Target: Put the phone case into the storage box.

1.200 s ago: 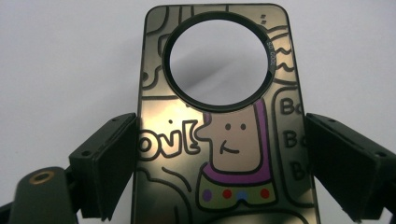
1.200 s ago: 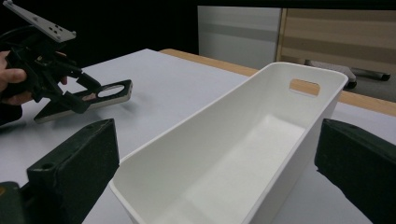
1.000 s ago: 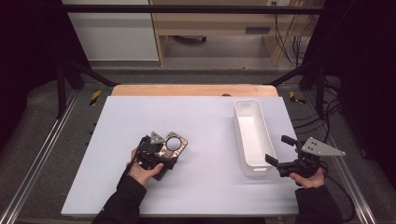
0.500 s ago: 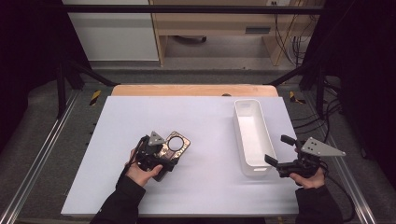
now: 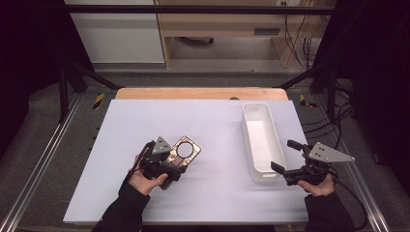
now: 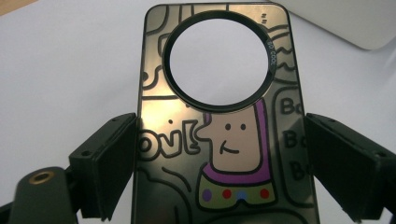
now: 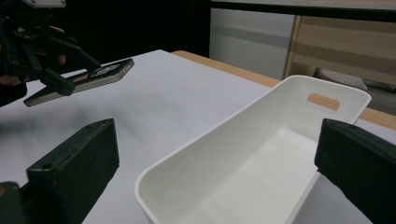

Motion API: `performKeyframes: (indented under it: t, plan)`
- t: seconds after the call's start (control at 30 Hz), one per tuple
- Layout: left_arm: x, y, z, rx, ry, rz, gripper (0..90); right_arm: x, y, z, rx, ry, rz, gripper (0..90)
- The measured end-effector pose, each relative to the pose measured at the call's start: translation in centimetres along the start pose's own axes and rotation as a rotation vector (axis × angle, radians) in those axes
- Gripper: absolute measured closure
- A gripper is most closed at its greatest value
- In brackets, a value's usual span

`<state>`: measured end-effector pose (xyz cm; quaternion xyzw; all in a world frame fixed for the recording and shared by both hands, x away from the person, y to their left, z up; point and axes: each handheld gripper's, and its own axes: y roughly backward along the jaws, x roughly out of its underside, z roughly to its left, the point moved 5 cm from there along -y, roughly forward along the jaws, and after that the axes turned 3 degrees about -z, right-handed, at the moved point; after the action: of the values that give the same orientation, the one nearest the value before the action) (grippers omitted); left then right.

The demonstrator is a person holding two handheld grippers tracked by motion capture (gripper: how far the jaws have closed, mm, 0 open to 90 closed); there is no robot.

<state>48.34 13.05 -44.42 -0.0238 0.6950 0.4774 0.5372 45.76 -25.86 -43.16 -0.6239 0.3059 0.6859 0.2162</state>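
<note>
Glossy dark phone case (image 6: 219, 140), cartoon figure, big round cutout, gripped by left gripper (image 5: 162, 162) fingers, right gripper (image 5: 296, 159) fingers wide.

In the left gripper view the phone case (image 6: 219, 135) runs off the bottom edge, so its lower end and the foot of the cartoon figure are cut off; the lettering at its right side is partly covered by a jaw. From above, the left hand (image 5: 147, 176) and left gripper (image 5: 162, 162) cover the near end of the case, and its drawing is too small to read. In the right gripper view the near corner of the white bin (image 7: 261, 154) is cut off below.
</note>
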Motion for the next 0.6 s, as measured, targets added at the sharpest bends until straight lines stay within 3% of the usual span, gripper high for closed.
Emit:
performKeyframes:
  t: [0.6]
  plan:
    - [-1.1, 1.2, -1.8, 0.064, -0.065, -0.022, 11.6, -0.8, -1.0, 1.7, -0.056, 0.037, 0.013, 0.5]
